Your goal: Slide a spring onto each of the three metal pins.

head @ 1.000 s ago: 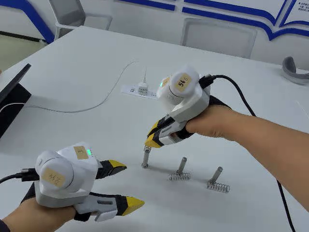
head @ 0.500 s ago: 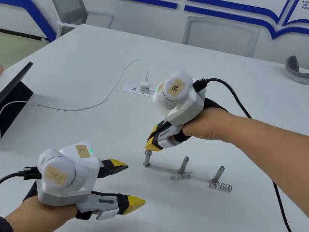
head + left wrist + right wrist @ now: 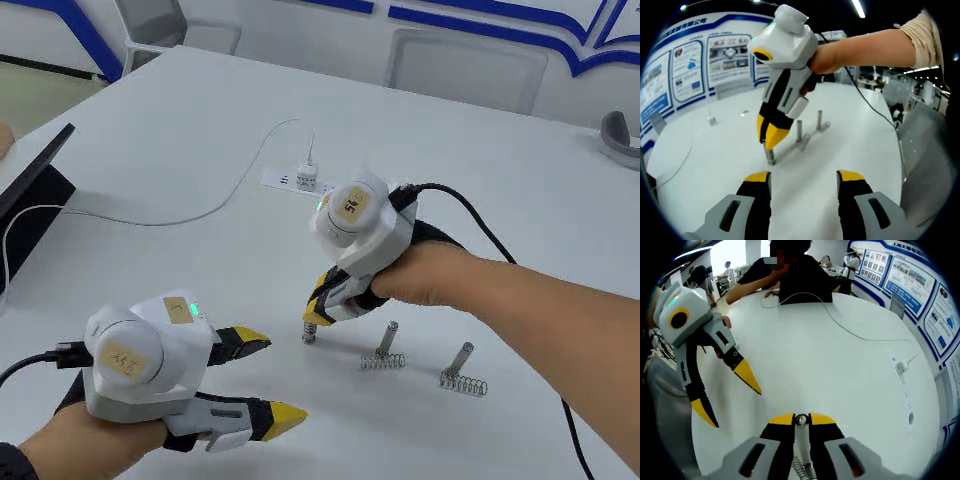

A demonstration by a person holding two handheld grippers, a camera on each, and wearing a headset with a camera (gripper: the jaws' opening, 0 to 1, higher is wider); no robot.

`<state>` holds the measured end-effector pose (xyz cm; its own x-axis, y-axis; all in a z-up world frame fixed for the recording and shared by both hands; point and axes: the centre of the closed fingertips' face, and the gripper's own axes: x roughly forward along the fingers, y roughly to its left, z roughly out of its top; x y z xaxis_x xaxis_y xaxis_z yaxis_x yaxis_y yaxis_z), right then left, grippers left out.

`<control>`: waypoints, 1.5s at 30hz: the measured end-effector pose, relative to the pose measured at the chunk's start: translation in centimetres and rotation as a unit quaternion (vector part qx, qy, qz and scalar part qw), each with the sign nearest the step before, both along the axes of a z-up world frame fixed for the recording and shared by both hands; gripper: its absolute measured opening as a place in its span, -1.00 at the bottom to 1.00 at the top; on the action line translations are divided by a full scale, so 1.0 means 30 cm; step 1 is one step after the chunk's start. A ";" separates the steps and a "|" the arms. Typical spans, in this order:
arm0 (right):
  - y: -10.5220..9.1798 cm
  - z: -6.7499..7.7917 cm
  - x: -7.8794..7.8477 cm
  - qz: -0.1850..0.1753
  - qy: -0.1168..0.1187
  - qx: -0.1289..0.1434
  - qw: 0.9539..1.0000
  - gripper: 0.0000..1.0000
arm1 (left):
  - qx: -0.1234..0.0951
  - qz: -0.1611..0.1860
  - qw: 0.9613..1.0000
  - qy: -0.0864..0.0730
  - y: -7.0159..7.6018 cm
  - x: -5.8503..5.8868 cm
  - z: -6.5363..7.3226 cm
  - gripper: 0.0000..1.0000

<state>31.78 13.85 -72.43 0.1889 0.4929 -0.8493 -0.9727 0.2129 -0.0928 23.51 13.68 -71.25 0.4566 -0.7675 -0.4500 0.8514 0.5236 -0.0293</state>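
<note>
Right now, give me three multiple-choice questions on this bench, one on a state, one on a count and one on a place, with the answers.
1. The left gripper is:
A. shut on a spring
B. open and empty
C. shut on a pin

2. Springs lying flat on the table:
A. one
B. two
C. four

3. The right gripper is:
A. touching the left gripper
B. flat on the table
C. at the leftmost pin

Answers:
1 B: its jaws stand apart with nothing between them.
2 B: one spring lies by the middle pin, another by the right pin.
3 C: its jaws are shut round that pin, with a third spring on it below them.
</note>
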 end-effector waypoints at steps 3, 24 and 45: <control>-0.002 -0.012 0.001 -0.001 0.000 -0.004 1.000 -0.76 | 0.000 0.000 1.000 0.000 0.001 0.001 0.000 0.07; -0.001 -0.033 0.007 -0.009 -0.006 -0.001 1.000 -0.75 | 0.002 0.000 1.000 0.003 0.003 0.003 -0.006 0.07; -0.019 0.037 -0.007 -0.014 -0.019 0.028 0.999 -0.58 | 0.008 -0.008 1.000 -0.001 -0.015 -0.006 -0.002 0.06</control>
